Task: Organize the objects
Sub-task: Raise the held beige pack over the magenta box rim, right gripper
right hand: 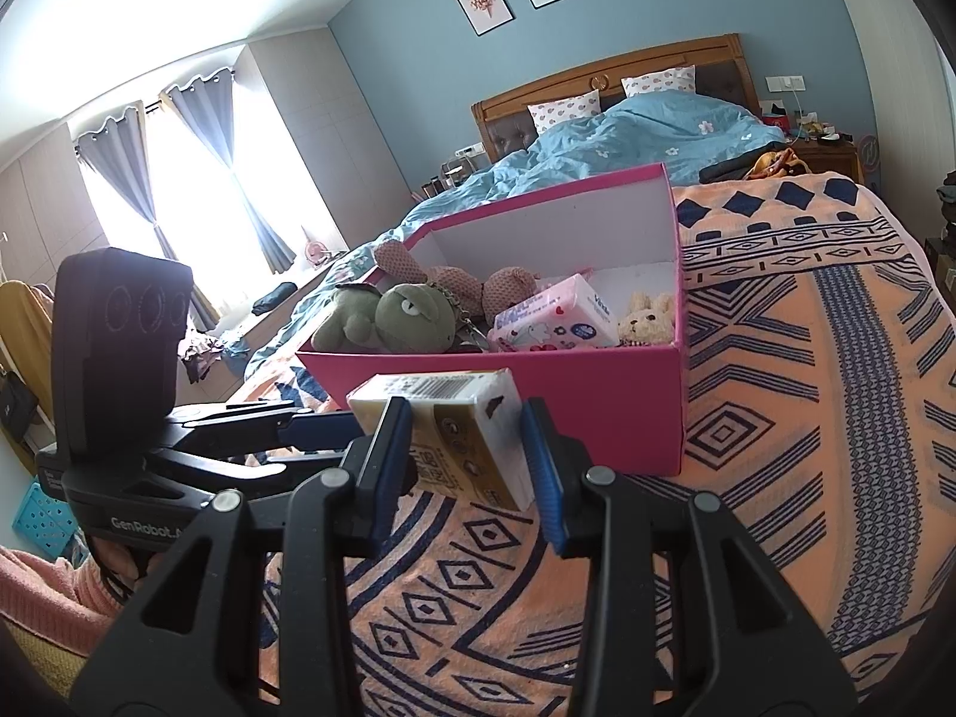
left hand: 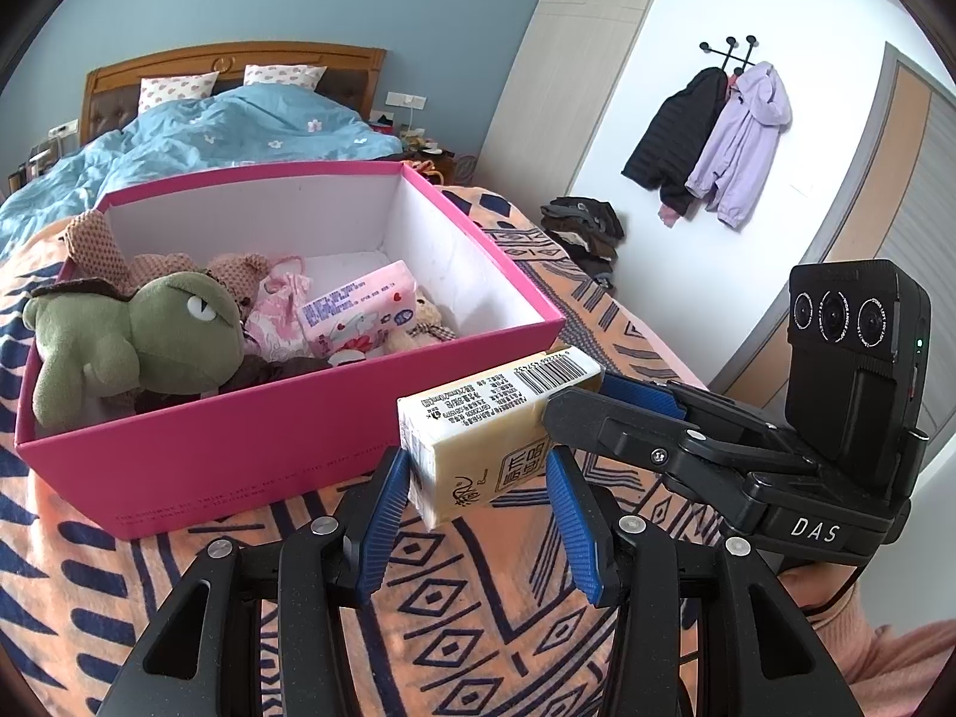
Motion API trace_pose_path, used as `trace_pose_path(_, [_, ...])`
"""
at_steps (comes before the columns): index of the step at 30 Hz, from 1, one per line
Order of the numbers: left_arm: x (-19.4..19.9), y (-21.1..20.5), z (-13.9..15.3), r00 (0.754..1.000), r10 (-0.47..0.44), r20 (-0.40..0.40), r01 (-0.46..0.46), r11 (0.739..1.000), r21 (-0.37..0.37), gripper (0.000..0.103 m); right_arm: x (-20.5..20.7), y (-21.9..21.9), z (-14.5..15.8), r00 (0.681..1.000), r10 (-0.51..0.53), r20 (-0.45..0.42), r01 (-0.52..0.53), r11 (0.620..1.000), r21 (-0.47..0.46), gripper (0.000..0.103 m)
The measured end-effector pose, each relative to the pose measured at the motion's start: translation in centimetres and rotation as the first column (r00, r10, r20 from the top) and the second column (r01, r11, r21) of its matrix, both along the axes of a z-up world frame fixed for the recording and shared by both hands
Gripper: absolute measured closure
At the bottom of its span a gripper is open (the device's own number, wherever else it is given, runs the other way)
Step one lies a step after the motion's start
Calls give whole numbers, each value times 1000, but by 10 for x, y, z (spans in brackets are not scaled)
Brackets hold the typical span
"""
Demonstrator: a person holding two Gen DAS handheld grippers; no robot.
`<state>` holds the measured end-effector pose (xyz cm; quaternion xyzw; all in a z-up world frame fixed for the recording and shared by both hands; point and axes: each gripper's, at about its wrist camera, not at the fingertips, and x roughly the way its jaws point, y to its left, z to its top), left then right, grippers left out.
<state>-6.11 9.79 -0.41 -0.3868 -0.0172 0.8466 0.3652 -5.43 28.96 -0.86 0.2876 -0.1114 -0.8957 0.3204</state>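
A yellow tissue pack (left hand: 478, 442) (right hand: 460, 418) hangs just above the patterned blanket, in front of the pink box (left hand: 239, 448) (right hand: 603, 400). My left gripper (left hand: 475, 460) is shut on its near end, one blue pad on each side. My right gripper (left hand: 576, 397) comes in from the right and clamps the barcode end. In the right wrist view my right gripper (right hand: 465, 412) flanks the pack with both pads pressed on it, and my left gripper (right hand: 349, 418) reaches it from the left. The box holds a green frog plush (left hand: 131, 334) (right hand: 394, 316), a pink tissue pack (left hand: 358, 310) (right hand: 555, 313) and a small bear (right hand: 648, 316).
The orange and navy blanket (left hand: 478, 597) (right hand: 806, 418) covers the bed around the box. A blue duvet (left hand: 239, 125) and pillows lie behind. Coats (left hand: 717, 143) hang on the wall to the right. A pink sleeve (right hand: 42, 591) shows at the lower left.
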Motion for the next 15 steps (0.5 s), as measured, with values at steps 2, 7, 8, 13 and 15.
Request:
trace_pose_path(2, [1,0,0,1000,0,-3,0,1000,-1,55,0,0,0,1000,0,-1,0,1000,-1,62])
trace_pose_path(7, [2,0,1,1000,-2,-11,2,1000,-1,55,-1,0,2,1000,-1,-5,1,1000,2,62])
trace_pose_path(8, [2,0,1,1000,-3,-13,3,1000,-1,55,0,0,2,1000,-1,-6,1,1000,1,62])
trace_pose_path(13, [2,1,1,1000,-3,-19,3,1000,-2,55,-1,0,4,1000,-2,-9,2,1000,2,62])
trace_pose_path(15, [2,1,1,1000,-2,-20,2,1000,-2,55,-1,0,5,1000,-2,-10,2,1000,3,62])
